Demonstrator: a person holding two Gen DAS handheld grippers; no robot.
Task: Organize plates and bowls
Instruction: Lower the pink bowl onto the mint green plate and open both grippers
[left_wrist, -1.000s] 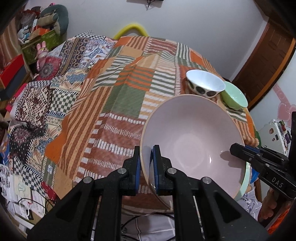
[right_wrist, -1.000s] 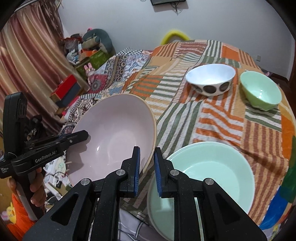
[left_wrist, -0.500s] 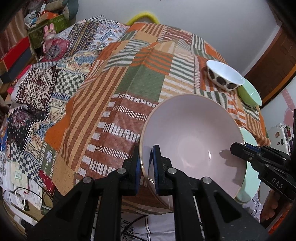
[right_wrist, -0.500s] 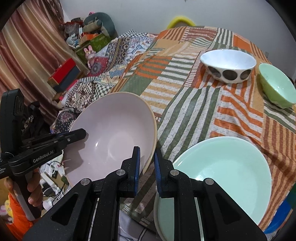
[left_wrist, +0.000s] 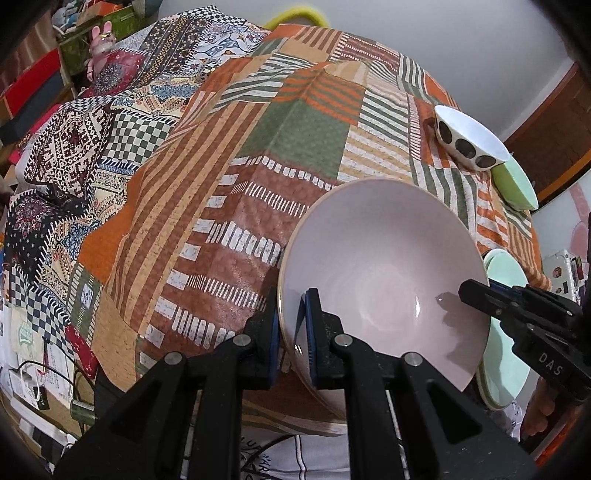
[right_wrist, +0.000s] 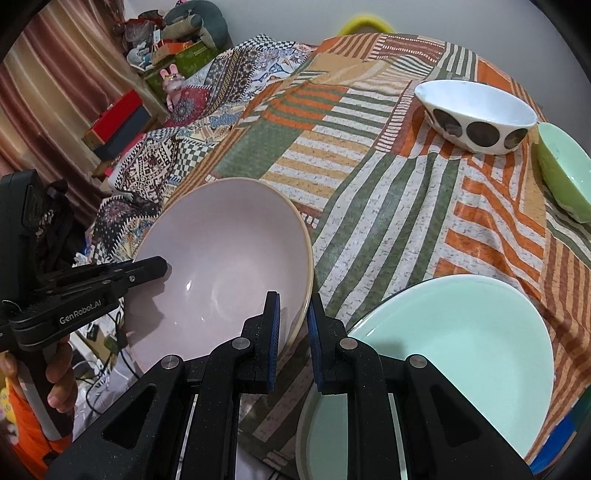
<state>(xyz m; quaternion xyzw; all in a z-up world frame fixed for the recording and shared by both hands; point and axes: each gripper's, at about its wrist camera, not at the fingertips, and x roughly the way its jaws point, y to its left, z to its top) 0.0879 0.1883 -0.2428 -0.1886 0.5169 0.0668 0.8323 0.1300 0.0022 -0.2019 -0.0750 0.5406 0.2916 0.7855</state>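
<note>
Patchwork cloth (left_wrist: 303, 155) in orange, green and cream stripes covered the round table, with a second checked and patterned spread (left_wrist: 85, 147) heaped beyond its far-left edge. Only the right wrist view took in the striped curtain (right_wrist: 48, 92), the red box (right_wrist: 118, 114) and the full face of the mint plate (right_wrist: 458, 354), which lay flat at the near edge of the table; from the left wrist that plate (left_wrist: 506, 317) was just a sliver behind the pink bowl. Only the left wrist view showed the wooden door (left_wrist: 554, 129) at the right and the papers and cables (left_wrist: 40, 369) below the table's edge. The pink bowl (left_wrist: 384, 280), wide, shallow and glossy with a thin cream rim, was held tilted at the table's near edge, just left of the plate (right_wrist: 221, 266). The left gripper (left_wrist: 291, 332) pinched its near-left rim, one pad inside and one outside; the right gripper (right_wrist: 293, 336) pinched the opposite rim the same way. Farther back stood the white bowl (right_wrist: 476, 110) with dark spots, upright, and just beside it the small green bowl (right_wrist: 565, 177). A hand (right_wrist: 55, 373) on the left gripper's handle showed only in the right wrist view.
</note>
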